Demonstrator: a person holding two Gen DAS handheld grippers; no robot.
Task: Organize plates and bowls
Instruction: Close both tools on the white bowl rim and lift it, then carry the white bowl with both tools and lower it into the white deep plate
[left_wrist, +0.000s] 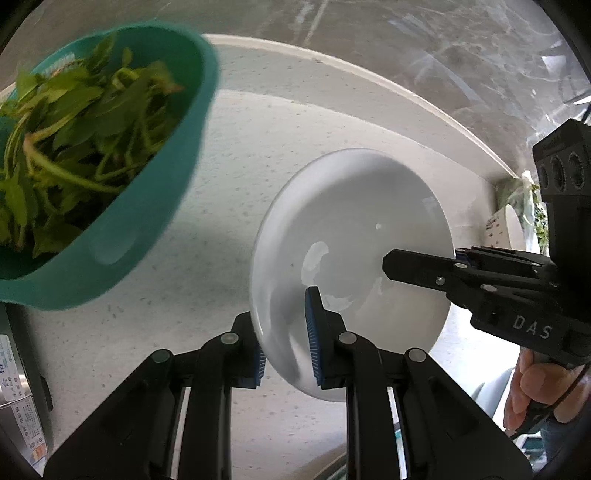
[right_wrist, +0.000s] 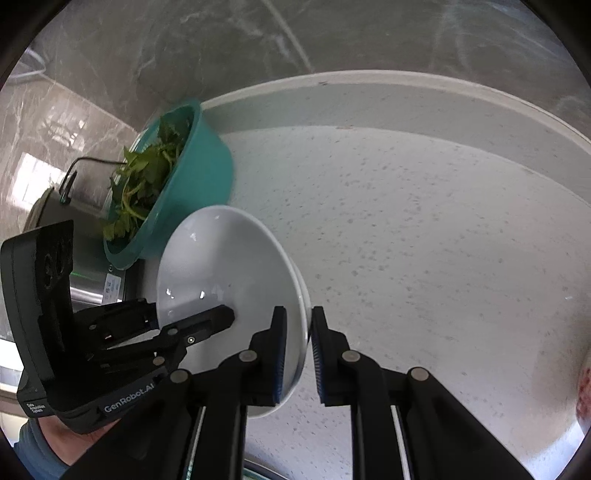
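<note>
A white bowl (left_wrist: 351, 236) is held above the speckled white counter (left_wrist: 258, 155) by both grippers. My left gripper (left_wrist: 286, 343) is shut on the bowl's near rim, one pad inside and one outside. My right gripper (right_wrist: 299, 354) straddles the opposite rim of the bowl (right_wrist: 221, 266); its left pad is inside the bowl, its right pad stands just outside the rim with a small gap. The right gripper also shows in the left wrist view (left_wrist: 424, 267), the left gripper in the right wrist view (right_wrist: 207, 321).
A teal bowl of leafy greens (left_wrist: 110, 155) stands at the left, also seen in the right wrist view (right_wrist: 177, 192). A steel appliance (right_wrist: 74, 206) is behind it. A raised counter edge (left_wrist: 369, 77) and marble wall run along the back. A white cup (left_wrist: 513, 225) and greens sit far right.
</note>
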